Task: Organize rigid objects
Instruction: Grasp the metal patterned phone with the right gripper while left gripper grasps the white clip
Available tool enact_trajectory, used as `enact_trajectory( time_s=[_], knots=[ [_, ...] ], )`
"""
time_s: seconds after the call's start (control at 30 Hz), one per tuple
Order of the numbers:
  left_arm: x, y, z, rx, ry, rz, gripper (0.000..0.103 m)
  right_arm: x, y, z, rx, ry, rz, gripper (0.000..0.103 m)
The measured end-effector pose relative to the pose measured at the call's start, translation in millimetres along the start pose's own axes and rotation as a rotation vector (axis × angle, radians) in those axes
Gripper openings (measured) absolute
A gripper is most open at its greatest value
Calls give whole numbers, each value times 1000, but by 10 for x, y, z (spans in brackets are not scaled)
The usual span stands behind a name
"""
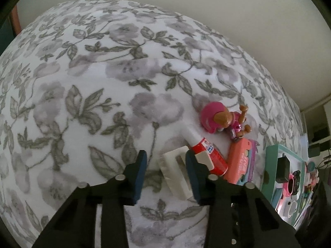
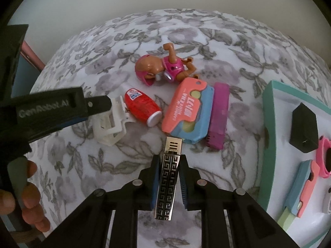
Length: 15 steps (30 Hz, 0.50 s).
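Lighter [image 2: 169,177] sits clamped in your right gripper [image 2: 170,183], left gripper [image 1: 166,165] wide around white clip [image 1: 175,173]; carry it level to tray [image 2: 266,124] at bed's right edge.

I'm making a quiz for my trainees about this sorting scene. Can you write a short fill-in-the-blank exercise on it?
1. The right tongs are shut on a patterned silver ____.
2. The left tongs are open around a white ____.
3. The toy doll wears a helmet coloured ____.
4. The black box lies in the tray with the ____ rim.

Missing words: lighter; clip; pink; teal
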<state>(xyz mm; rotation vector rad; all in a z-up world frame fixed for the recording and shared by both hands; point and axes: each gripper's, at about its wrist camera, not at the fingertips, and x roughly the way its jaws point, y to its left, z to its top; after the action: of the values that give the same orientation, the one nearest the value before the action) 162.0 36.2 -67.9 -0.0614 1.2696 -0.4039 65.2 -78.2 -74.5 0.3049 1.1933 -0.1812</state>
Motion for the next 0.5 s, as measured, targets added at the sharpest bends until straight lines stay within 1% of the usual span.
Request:
enact_trajectory(
  time_s=[0.03, 0.1, 0.17, 0.23, 0.5],
  knots=[
    [-3, -9, -1, 7, -1, 1, 34, -1, -3, -2, -1, -1, 2, 19],
    [-4, -30, -4, 23, -2, 5, 32, 1, -4, -9, 0, -1, 3, 19],
    [-12, -44, -8, 39, 5, 9, 25, -1, -10, -14, 2, -1, 6, 19],
    [3, -59, -19, 62, 24, 29, 22, -9, -15, -22, 3, -1, 7, 19],
    [36, -145, -48, 131, 44, 65, 21, -6, -21, -24, 11, 0, 14, 19]
  ],
)
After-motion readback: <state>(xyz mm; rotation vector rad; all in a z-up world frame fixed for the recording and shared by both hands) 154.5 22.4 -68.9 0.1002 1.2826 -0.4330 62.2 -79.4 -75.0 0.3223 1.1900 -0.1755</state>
